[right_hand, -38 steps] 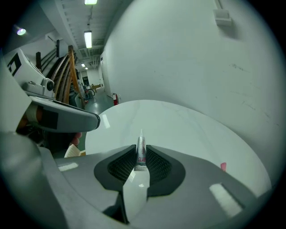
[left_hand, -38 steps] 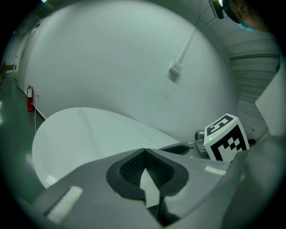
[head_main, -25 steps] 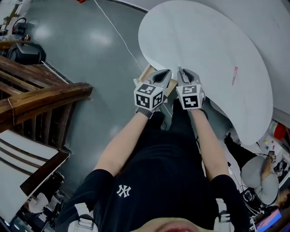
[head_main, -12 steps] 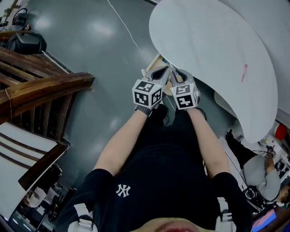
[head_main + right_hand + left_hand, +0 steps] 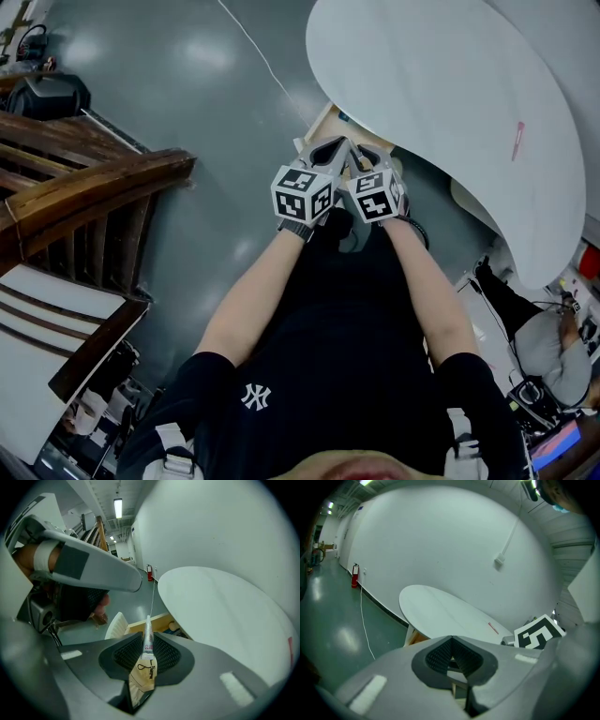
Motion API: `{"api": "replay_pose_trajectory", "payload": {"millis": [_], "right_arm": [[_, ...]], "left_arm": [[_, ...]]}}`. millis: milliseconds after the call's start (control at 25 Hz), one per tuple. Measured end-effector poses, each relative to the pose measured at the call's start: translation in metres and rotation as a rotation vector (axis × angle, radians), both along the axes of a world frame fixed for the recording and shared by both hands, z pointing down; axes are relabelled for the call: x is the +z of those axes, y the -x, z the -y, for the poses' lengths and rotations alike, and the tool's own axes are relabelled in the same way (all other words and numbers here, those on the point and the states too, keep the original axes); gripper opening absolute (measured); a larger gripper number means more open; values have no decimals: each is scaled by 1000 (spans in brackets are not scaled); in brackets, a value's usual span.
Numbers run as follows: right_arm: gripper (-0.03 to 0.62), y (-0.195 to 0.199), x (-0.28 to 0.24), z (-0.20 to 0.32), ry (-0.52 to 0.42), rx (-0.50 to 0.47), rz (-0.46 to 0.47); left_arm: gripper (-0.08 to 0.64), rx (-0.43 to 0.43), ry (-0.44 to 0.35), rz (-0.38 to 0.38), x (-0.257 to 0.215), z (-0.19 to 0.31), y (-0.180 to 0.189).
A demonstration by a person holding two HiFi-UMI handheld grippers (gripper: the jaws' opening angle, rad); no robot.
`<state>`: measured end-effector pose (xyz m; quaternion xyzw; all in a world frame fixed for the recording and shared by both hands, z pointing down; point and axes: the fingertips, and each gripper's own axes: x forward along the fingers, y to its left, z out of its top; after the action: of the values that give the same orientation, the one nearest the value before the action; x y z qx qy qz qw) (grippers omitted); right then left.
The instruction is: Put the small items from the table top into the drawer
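Observation:
A white glue tube [image 5: 148, 641] stands pinched between the pads of my right gripper [image 5: 148, 649], its nozzle pointing away from me. In the head view that gripper [image 5: 362, 156] hangs over the open wooden drawer [image 5: 323, 122] under the rim of the white oval table [image 5: 441, 84]. Some small items [image 5: 174, 627] lie inside the drawer [image 5: 149, 621]. My left gripper [image 5: 330, 146] is close beside it on the left, shut with nothing between its pads [image 5: 440, 654]. A thin red item [image 5: 516, 139] lies on the table top, far to the right.
A wooden stair rail [image 5: 84, 197] stands at the left. A white cable [image 5: 253, 47] runs across the grey floor. A white ribbed object [image 5: 117, 625] sits by the drawer's front. A seated person [image 5: 548, 347] is at the lower right.
The right gripper, still holding the glue tube, has drawn left toward the left gripper and the drawer. The table has slid rightward in the head view.

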<state>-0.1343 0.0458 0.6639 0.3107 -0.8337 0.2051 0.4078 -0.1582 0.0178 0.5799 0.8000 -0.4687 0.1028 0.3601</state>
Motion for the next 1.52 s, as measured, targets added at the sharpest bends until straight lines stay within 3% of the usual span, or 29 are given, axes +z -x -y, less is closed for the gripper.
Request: {"api": "replay_pose_trajectory", "payload": {"millis": [320, 600, 920, 1520], "right_arm": [[100, 11, 28, 2, 42, 7, -5], [89, 5, 9, 6, 28, 34, 13], [66, -69, -35, 23, -29, 177, 44], [58, -212, -95, 52, -122, 395, 19]], "left_arm": [[0, 23, 12, 12, 14, 6, 10], [0, 52, 10, 13, 4, 11, 0], [0, 150, -12, 3, -18, 22, -65], [0, 324, -67, -36, -67, 50, -198]]}}
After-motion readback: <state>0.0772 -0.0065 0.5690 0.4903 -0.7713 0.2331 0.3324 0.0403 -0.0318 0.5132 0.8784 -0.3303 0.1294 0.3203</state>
